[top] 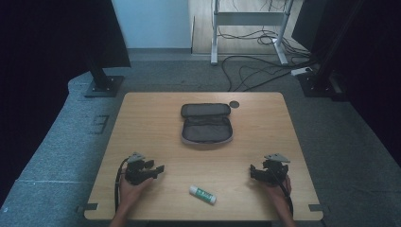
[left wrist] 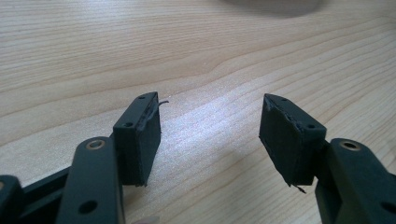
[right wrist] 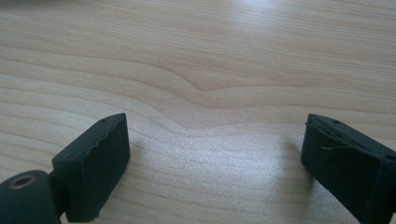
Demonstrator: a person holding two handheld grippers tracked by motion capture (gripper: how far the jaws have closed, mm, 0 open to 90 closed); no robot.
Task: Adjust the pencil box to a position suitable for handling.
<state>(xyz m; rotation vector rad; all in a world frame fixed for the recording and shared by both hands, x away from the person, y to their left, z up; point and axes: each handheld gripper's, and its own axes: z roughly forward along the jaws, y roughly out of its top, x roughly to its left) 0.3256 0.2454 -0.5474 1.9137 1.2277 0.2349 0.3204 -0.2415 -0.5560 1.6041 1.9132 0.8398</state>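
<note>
Since both the left gripper and the right gripper rest wide open and empty on the table, I should slowly reach for the glue stick, lying nearer me than the open pencil case.

Left claw low, jaws apart, empty; right claw low, jaws wide, empty.

The green print on the glue stick is too small to read.
</note>
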